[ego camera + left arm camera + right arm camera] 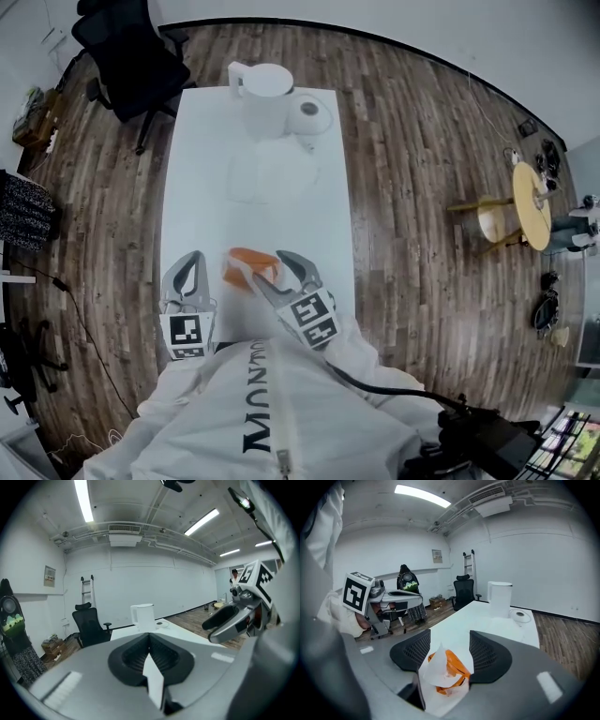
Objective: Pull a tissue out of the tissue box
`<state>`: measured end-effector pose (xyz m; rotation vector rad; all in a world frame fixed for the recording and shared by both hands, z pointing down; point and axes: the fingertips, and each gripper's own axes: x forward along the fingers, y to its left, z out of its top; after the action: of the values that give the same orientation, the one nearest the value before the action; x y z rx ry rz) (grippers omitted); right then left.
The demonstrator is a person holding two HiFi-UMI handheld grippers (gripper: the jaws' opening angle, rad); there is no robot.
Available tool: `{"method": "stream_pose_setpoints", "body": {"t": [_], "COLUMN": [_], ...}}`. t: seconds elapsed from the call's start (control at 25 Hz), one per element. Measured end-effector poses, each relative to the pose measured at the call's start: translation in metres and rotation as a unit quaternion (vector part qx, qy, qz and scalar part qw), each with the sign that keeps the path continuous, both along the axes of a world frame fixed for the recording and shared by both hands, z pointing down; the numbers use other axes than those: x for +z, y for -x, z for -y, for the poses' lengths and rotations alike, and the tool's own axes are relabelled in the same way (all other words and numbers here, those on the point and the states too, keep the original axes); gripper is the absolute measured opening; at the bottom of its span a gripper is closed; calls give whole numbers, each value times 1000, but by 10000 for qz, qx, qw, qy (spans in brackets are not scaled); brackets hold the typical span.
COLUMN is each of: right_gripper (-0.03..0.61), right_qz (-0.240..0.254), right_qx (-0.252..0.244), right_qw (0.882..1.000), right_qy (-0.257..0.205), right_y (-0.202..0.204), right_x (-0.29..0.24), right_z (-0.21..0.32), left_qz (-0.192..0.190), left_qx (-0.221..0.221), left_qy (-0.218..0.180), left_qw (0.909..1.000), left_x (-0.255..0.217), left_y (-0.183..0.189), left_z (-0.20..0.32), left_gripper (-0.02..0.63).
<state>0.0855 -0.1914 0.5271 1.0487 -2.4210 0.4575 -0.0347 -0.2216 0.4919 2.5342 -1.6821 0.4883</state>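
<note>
An orange tissue box (246, 255) sits near the front edge of the white table (202, 187). In the right gripper view a white tissue (435, 667) stands up out of the orange box (455, 668). My right gripper (449, 638) is open, one pad on each side of the tissue, neither pressing on it. In the head view the right gripper (274, 269) reaches over the box from the right. My left gripper (191, 259) hovers to the left of the box with its jaws together (150, 641) and nothing clearly held.
A white kettle (265, 89) and a roll of tape (309, 114) stand at the table's far end. Loose white tissues (272, 173) lie mid-table. A black office chair (131, 52) is beyond the far left corner, and a round wooden side table (530, 202) stands to the right.
</note>
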Motion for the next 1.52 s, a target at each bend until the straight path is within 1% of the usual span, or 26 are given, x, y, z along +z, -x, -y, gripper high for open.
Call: {"method": "stream_pose_setpoints", "body": {"t": [0.2,0.36,0.48,0.64,0.84,1.08,1.12,1.2,1.32,1.4,1.52], "right_gripper": [268,268,268,268,267,258,253,222,158,133,69], "right_qz": [-467,-852,-1098,-1388,-1562,-1528,-1531,-1529,-1497,-1461,-1512], "right_qx": [-444,-742,-879,-945,-1028,-1050,-1050,-1013,-878,-817,-756], "right_qw": [9972,9924,9885,9833,9785,9762,9760,9761,9779,9793,9796], "right_qy": [379,487,551,706,873,1123,1143,1170,1166,1141,1088], "right_y": [25,40,45,46,48,50,50,48,45,45,42], "right_x": [35,59,74,95,114,129,130,131,132,132,134], "right_z": [-6,-8,-9,-9,-7,-6,-6,-6,-4,-2,-1], "left_qz": [-56,-105,-130,-125,-147,-157,-151,-138,-52,9,39], "left_qx": [-48,-116,-153,-213,-249,-219,-213,-183,-84,-38,64], "left_qy": [7,7,1,-7,16,45,45,79,220,309,424], "left_qw": [10000,9999,9998,9997,9996,9996,9996,9997,9997,9995,9991], "left_x": [3,5,5,7,9,12,13,17,36,48,61], "left_y": [4,9,13,20,24,22,22,20,13,11,3], "left_z": [-1,-2,-4,-7,-9,-9,-9,-9,-10,-13,-18], "left_gripper": [-2,-2,-2,-2,-2,-2,-2,-2,-2,-2,-2]}}
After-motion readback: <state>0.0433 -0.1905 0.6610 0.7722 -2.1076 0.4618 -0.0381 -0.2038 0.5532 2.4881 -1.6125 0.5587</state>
